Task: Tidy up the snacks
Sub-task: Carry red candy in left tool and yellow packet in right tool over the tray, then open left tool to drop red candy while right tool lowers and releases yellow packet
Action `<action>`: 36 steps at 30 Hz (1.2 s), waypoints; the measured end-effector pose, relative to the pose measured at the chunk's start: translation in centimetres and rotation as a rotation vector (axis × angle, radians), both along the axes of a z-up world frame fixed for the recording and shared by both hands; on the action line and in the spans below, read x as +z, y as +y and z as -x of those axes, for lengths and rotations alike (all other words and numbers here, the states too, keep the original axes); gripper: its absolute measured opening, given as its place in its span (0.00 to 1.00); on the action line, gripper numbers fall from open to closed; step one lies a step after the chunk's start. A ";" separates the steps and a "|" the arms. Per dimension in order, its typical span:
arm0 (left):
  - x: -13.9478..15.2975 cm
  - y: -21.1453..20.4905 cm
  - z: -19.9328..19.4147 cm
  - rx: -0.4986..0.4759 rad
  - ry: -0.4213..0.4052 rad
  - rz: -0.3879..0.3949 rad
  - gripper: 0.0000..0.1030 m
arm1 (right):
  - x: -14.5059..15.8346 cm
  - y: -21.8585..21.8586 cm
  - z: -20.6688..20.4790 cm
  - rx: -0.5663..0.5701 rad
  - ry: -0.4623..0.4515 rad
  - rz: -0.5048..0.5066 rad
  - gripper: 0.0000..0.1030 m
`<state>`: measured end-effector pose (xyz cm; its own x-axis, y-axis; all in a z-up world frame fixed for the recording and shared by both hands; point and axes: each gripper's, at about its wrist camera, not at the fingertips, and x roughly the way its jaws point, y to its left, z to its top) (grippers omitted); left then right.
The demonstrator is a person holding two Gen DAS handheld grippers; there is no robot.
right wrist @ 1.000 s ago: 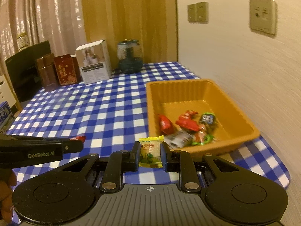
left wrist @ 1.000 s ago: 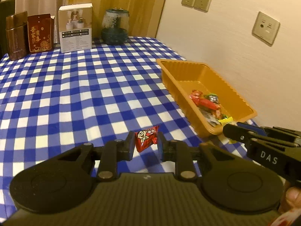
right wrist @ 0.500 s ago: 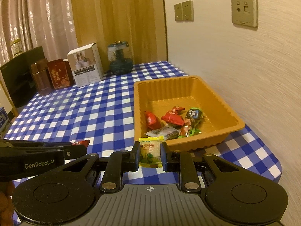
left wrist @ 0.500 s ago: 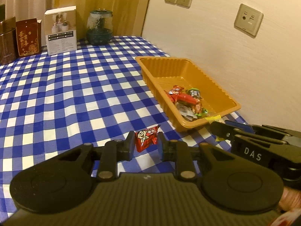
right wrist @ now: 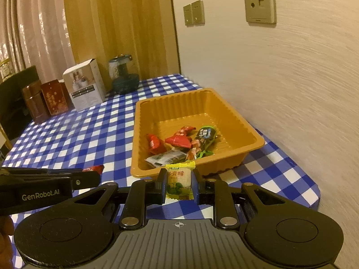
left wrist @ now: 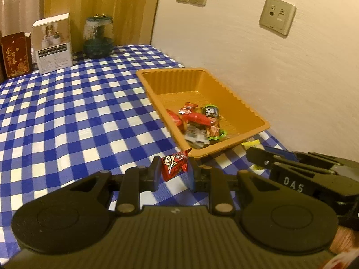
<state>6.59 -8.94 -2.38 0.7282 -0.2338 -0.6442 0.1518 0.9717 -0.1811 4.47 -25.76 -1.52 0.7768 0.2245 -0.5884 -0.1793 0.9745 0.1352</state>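
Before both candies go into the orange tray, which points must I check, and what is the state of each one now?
1. Left gripper is shut on the red candy: ok.
2. Right gripper is shut on the yellow candy: ok.
3. Orange tray has bare floor at its far end for more pieces: ok.
4. Candies are already over the tray: not ok; both appear short of its near rim.
5. The two grippers are apart from each other: ok; they stand side by side with a gap.
6. Candies are high enough to clear the rim: cannot tell.
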 end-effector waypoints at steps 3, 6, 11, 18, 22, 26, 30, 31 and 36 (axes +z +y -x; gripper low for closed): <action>0.3 -0.7 -0.4 -0.011 -0.007 0.005 0.21 | 0.1 -0.2 -0.2 -0.010 -0.001 -0.011 0.22; 0.6 -1.4 -0.7 -0.025 -0.013 0.009 0.21 | 0.3 -0.5 -0.3 -0.020 -0.001 -0.022 0.22; 1.1 -2.4 -1.4 -0.045 -0.027 0.014 0.21 | 1.0 -1.2 -0.9 -0.038 -0.022 -0.023 0.22; 1.5 -3.6 -3.0 -0.074 -0.039 0.019 0.21 | 1.8 -2.4 -2.5 -0.056 -0.047 -0.027 0.22; 1.8 -4.0 -4.1 -0.089 -0.043 0.020 0.21 | 2.0 -3.2 -3.7 -0.070 -0.056 -0.033 0.22; 1.8 -4.4 -5.1 -0.104 -0.051 0.014 0.21 | 2.1 -3.8 -4.8 -0.085 -0.063 -0.044 0.22; 1.7 -4.4 -6.5 -0.109 -0.056 0.013 0.21 | 2.1 -4.1 -6.1 -0.078 -0.064 -0.048 0.22; 1.7 -4.3 -6.8 -0.109 -0.057 0.014 0.21 | 2.1 -4.1 -6.4 -0.074 -0.066 -0.043 0.22; 1.1 -4.2 -9.0 -0.104 -0.065 0.019 0.21 | 1.8 -4.0 -8.2 -0.060 -0.058 -0.036 0.22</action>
